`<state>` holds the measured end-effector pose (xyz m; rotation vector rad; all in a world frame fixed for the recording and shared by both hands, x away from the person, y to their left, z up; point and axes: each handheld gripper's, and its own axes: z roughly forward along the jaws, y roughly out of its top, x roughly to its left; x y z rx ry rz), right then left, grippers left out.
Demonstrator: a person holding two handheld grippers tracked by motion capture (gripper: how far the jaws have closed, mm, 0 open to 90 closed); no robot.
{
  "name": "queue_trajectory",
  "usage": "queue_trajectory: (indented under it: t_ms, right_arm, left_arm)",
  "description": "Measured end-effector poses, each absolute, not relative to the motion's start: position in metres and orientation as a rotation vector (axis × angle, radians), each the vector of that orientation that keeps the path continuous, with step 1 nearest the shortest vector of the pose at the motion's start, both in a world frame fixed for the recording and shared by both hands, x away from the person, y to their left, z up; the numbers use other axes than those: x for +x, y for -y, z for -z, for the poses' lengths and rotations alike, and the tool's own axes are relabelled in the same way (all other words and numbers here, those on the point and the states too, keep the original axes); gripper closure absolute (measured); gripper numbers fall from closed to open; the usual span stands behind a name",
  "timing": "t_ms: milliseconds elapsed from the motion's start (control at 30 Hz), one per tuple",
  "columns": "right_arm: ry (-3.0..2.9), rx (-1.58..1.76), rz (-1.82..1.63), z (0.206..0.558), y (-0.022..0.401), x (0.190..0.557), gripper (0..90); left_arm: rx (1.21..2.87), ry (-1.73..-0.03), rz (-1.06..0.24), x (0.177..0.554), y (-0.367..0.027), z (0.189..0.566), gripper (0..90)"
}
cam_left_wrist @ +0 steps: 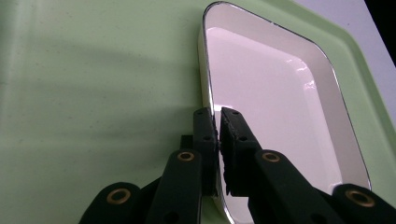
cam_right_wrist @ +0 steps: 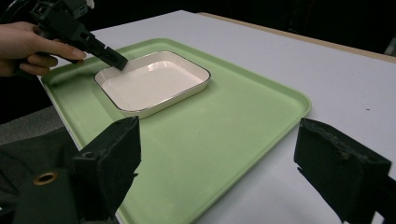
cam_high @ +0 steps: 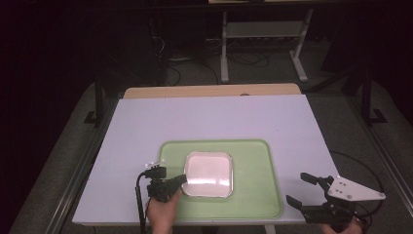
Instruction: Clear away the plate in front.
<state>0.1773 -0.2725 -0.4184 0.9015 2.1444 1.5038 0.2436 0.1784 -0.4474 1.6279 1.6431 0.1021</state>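
A white square dish (cam_high: 208, 174) with a dark rim sits empty on a light green tray (cam_high: 253, 170) at the table's front. My left gripper (cam_high: 182, 179) comes in from the dish's left side. In the left gripper view the two jaws straddle the dish (cam_left_wrist: 266, 102) wall, and the gripper (cam_left_wrist: 218, 114) is shut on its rim. The right gripper view shows that same gripper (cam_right_wrist: 119, 61) at the dish's (cam_right_wrist: 149, 81) far corner, held by a hand (cam_right_wrist: 28, 46). My right gripper (cam_high: 298, 187) hovers wide open just past the tray's right edge, with nothing between its jaws (cam_right_wrist: 219, 154).
The pale table top (cam_high: 214, 117) stretches bare behind the tray, with a wooden strip (cam_high: 209, 90) along its far edge. Beyond it, a metal stand (cam_high: 263, 34) and cables lie on the dark floor. The tray (cam_right_wrist: 224, 121) rim is raised all round.
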Motion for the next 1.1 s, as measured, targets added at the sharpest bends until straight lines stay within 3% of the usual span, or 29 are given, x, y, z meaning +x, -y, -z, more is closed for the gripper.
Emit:
queue_trajectory:
  t_ms: [367,833,1100]
  right_arm:
    - [-2.147,0.899,-1.505,0.418,0.272,0.177,13.9]
    - [-2.154,0.889,-1.503,0.417,0.271,0.177,13.9]
    - [-2.155,0.893,-1.492,0.418,0.271,0.178,13.9]
  left_arm:
    - [1.712,-1.604,-0.126,0.227,-0.175,0.451,81.5]
    - [1.712,-1.580,-0.114,0.222,-0.173,0.451,80.3]
    - [1.705,-1.544,-0.154,0.219,-0.176,0.446,74.9]
